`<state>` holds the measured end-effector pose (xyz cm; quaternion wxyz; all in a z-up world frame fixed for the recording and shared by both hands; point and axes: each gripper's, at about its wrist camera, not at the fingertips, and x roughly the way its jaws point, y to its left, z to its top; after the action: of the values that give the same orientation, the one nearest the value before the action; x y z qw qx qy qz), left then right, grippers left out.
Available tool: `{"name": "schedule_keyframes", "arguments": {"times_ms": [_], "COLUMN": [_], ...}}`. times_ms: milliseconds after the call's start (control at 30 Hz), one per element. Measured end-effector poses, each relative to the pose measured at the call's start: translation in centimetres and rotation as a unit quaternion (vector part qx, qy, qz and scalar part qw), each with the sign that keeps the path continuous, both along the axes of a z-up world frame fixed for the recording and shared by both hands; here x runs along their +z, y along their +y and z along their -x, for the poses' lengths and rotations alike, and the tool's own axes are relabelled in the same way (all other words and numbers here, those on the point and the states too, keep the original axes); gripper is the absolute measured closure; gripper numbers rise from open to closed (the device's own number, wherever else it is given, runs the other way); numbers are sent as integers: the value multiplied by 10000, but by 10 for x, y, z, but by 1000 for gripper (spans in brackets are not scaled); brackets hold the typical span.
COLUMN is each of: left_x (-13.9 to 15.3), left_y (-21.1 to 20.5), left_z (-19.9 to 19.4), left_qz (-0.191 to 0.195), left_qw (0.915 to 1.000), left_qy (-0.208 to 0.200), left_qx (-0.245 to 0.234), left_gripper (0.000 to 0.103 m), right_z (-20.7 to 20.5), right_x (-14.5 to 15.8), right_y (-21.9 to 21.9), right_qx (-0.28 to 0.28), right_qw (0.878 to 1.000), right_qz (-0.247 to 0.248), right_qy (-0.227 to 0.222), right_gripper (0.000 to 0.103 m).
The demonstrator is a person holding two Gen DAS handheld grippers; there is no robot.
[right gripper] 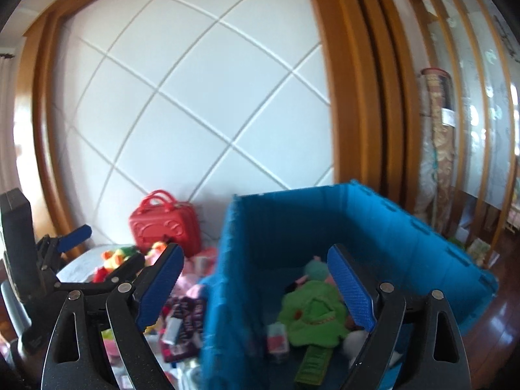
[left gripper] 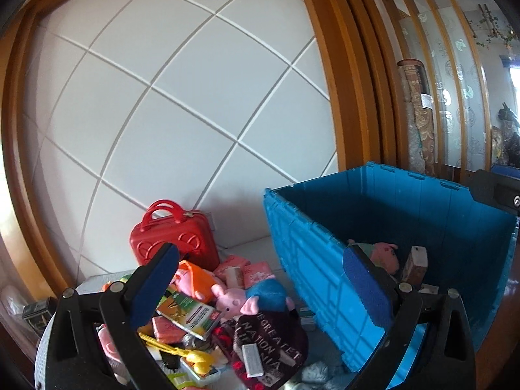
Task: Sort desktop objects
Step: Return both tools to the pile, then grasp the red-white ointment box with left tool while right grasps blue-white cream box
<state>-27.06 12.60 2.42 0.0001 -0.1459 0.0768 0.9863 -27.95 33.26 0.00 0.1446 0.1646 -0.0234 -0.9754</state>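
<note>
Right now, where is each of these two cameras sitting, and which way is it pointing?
Left wrist: sits on the left tongs, looking forward over the toy pile toward the red case and white wall; its two open blue-padded fingers show, and a dark corner of other gear at the right edge.
Right wrist: sits on the right tongs, looking into the blue crate at a green plush; its open fingers show, with the left tongs at its left.
Shared: both see the crate, red case and wall.

White quilted wall panel [left gripper: 182, 97] w/ wood frame [left gripper: 341, 65]; slatted glass partition [left gripper: 455, 81]; rolled rugs [left gripper: 419, 120] behind.
</note>
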Motion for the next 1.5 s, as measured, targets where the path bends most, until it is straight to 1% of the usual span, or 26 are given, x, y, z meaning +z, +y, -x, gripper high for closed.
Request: {"name": "schedule_keyframes", "arguments": {"times_ms": [67, 133, 267, 400, 500, 633, 733, 833, 967, 1033, 1100, 1133, 1233, 1267, 1333, 1400, 1500], "left_x": [-13, -28, -58, -88, -112, -140, -156, -173, -196, -207, -214, -217, -222, -224, -228, -231, -236], "left_y": [-28, -56, -116, -173, -202, -226, -234, -237, -226, -218, -212, -210, -206, -205, -203, -202, -205], "left_z": [-11, -19, -32, -39, -44, -46, -42, -40, -38, -36, -35, -35, -37, -38, -41, -43, -41], "left_qz": [-23, 18, 43, 40, 141, 254, 265, 145, 145, 116, 72, 56, -34, -22, 142, 307, 375], "left_qw": [9999, 9995, 9979, 9947, 9926, 9906, 9889, 9859, 9814, 9780, 9767, 9761, 9754, 9752, 9751, 9752, 9727], "left_qy": [-25, -96, -369, -746, -1013, -1287, -1450, -1665, -1901, -2064, -2119, -2146, -2185, -2196, -2189, -2159, -2230], "left_qx": [149, 293, 535, 703, 659, 398, 172, -31, -208, -266, -340, -327, -273, -283, -319, -378, -526], "left_gripper": [1, 1, 1, 1, 1, 1, 1, 1, 1, 1, 1, 1, 1, 1, 1, 1, 1], "right_z": [-5, -6, -1, -4, -10, -18, -21, -23, -25, -25, -28, -29, -29, -29, -28, -26, -24], "right_x": [-6, -16, -42, -74, -106, -154, -180, -198, -223, -242, -265, -276, -307, -317, -336, -351, -365], "right_y": [-25, -50, -100, -140, -165, -196, -206, -210, -211, -215, -222, -225, -234, -237, -240, -240, -238], "right_qx": [161, 339, 572, 690, 754, 754, 660, 552, 535, 650, 784, 866, 1055, 1089, 1099, 1018, 691], "right_qw": [9998, 9993, 9966, 9928, 9875, 9778, 9714, 9665, 9576, 9488, 9374, 9321, 9137, 9067, 8940, 8867, 8765], "right_qz": [-76, -98, -222, -299, -348, -341, -272, -319, -490, -634, -781, -808, -786, -772, -662, -472, -92], "right_qy": [-7, -130, -551, -933, -1336, -1926, -2267, -2485, -2787, -3026, -3302, -3424, -3845, -4000, -4293, -4486, -4764], "right_gripper": [12, 12, 12, 12, 12, 12, 12, 12, 12, 13, 16, 17, 23, 26, 31, 32, 32]}}
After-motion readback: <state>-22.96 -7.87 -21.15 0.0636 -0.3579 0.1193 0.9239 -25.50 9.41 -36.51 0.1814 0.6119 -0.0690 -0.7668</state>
